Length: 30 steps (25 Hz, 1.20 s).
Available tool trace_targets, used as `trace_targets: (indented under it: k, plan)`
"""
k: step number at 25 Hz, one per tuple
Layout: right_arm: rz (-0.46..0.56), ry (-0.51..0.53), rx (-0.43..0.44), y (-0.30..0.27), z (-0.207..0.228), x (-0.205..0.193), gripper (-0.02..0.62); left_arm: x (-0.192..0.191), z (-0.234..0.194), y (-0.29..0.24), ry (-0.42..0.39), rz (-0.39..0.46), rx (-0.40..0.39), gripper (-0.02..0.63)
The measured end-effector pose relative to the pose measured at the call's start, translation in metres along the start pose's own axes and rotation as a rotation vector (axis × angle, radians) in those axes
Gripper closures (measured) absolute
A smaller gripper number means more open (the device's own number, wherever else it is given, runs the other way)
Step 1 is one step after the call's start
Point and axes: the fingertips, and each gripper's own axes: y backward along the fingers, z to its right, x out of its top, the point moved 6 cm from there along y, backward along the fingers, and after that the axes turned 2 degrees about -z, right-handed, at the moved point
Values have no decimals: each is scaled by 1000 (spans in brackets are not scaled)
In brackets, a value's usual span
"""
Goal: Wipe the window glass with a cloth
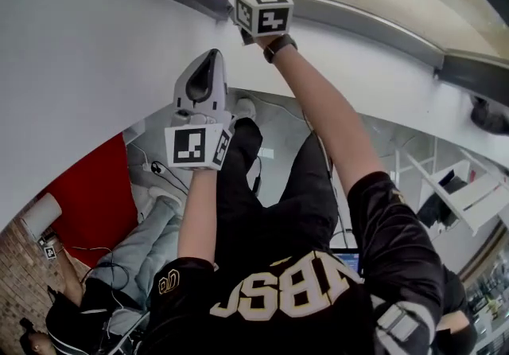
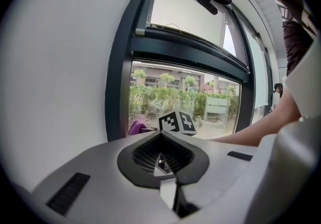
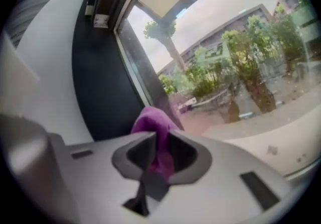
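Clamped tight between the fingers of the right gripper (image 3: 159, 160): a crumpled purple cloth (image 3: 152, 123), bunched and sticking out past the tips. Held up at the edge of the clear window glass (image 3: 235, 72), just beside the dark metal window frame (image 3: 100, 82). Lower down, in front of the white wall (image 1: 87, 67): the left gripper (image 2: 161, 161), fingers drawn together with nothing between them, well apart from the cloth.

In the head view, a flat red panel (image 1: 95, 202) sits at eight o'clock. A seated person's grey-trousered legs (image 1: 147, 246) are just beside it, and a white metal rack (image 1: 469, 194) stands at three o'clock.
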Motion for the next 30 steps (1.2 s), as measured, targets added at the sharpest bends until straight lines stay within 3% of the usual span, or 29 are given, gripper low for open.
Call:
trace_targets:
  k: [5,10,15,18,20,26,30]
  plan:
    - [58,-67,-82,49,53,12,520,-12,34,-16,26,-37,-39,589]
    - [112,-122,-209,165,156,32,520,-16,128,-57,64,-59,-177,589]
    - [231,-229,-492,331,293,42,520,-17,246,-105,53,-43,-386,589]
    - [302,-298,-689,413,371,43,520,-16,291,-124,46,-17,-438,589]
    - [323,-319,-775,444,403,44,520,-18,303,-130,43,-11,-448,589]
    - [373,-374,-868,485,438,44,520,-21,310,-122,22,-25,-412,589]
    - [313,-384,-816,452,402,30,520,-19,279,-109,51,-32,-352,589]
